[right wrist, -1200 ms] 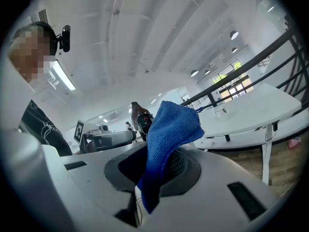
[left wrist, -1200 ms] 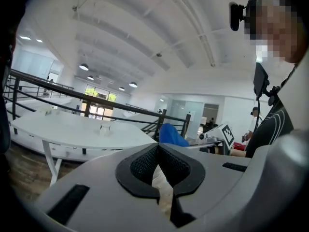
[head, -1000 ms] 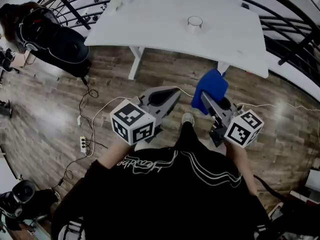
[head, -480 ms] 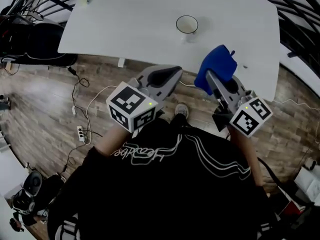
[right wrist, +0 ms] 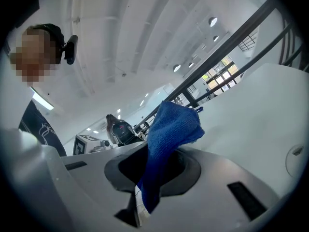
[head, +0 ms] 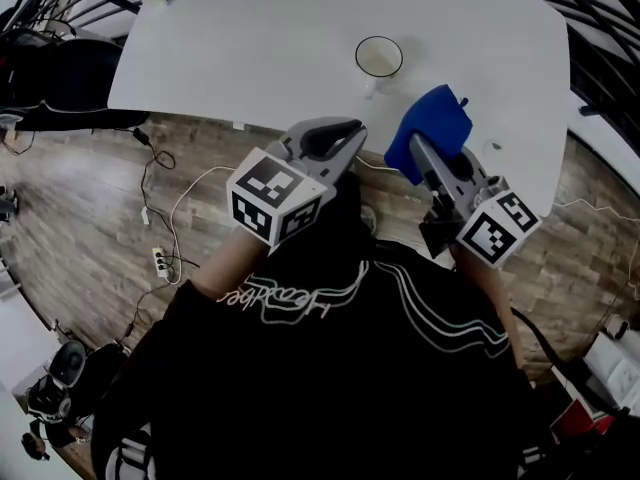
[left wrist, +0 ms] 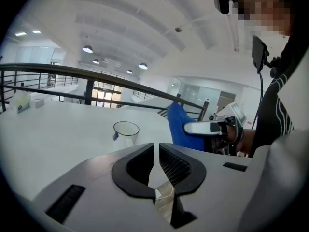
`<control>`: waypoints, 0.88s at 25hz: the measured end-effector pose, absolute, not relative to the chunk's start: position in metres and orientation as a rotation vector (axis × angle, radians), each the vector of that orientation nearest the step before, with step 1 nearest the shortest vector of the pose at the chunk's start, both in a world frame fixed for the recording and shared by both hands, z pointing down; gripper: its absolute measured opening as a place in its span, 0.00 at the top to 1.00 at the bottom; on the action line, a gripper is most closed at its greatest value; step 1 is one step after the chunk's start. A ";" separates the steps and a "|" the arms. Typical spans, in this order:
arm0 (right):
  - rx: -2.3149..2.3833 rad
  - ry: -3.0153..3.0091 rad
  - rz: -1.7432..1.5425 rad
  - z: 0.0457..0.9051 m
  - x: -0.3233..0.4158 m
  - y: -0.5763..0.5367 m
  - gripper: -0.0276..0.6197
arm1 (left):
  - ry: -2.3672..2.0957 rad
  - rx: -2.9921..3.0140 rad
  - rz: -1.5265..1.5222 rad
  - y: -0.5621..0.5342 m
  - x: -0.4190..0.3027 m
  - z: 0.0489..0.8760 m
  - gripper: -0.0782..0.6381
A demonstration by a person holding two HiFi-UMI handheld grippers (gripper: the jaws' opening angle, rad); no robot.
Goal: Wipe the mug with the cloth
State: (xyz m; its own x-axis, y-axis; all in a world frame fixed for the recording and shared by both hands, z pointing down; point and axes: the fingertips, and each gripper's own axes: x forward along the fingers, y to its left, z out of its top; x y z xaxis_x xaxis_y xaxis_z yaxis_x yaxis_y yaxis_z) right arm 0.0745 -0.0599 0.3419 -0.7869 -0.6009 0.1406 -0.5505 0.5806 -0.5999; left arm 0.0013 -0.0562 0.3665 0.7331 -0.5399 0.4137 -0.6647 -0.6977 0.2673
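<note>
A white mug [head: 379,58] stands upright on the white table [head: 260,48], toward its right side; in the left gripper view the mug [left wrist: 126,132] is just beyond my jaws. My right gripper [head: 412,144] is shut on a blue cloth [head: 432,128], which bunches up above its jaws [right wrist: 171,124] over the table's near edge. My left gripper [head: 352,128] reaches the table's near edge, left of the cloth and short of the mug. Its jaws [left wrist: 157,145] have just parted to a thin slit, with nothing between them. The cloth [left wrist: 177,124] hangs to the mug's right.
A dark railing [head: 590,58] runs behind and right of the table. Cables and a power strip [head: 165,263] lie on the wood floor at left, near a black bag [head: 50,68]. A small white object [left wrist: 21,103] sits at the table's far left corner.
Both grippers have moved forward from over the floor to the table's near edge. The cloth stays in the right gripper and is now close to the mug.
</note>
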 end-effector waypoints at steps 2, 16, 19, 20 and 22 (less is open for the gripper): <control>-1.013 2.708 -1.021 0.348 0.084 -0.073 0.88 | -0.934 2.504 0.451 -0.074 0.007 0.377 0.82; -1.128 2.536 -1.179 0.386 0.092 -0.120 0.88 | -0.873 2.476 0.616 -0.137 0.025 0.445 0.70; -1.139 2.480 -1.207 0.392 0.089 -0.129 0.88 | -0.886 2.485 0.643 -0.144 0.023 0.451 0.70; -1.142 2.463 -1.217 0.394 0.088 -0.131 0.88 | -0.893 2.490 0.655 -0.145 0.022 0.453 0.72; -1.148 2.430 -1.237 0.400 0.086 -0.136 0.88 | -0.893 2.506 0.665 -0.145 0.022 0.455 0.78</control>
State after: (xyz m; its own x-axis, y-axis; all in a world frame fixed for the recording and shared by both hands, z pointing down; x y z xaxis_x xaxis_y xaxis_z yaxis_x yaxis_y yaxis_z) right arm 0.0861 -0.1355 0.3996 -0.6846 -0.7082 0.1722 -0.5561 0.3548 -0.7516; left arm 0.0222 -0.1452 0.4546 0.6834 -0.4772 0.5524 -0.6659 -0.7176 0.2039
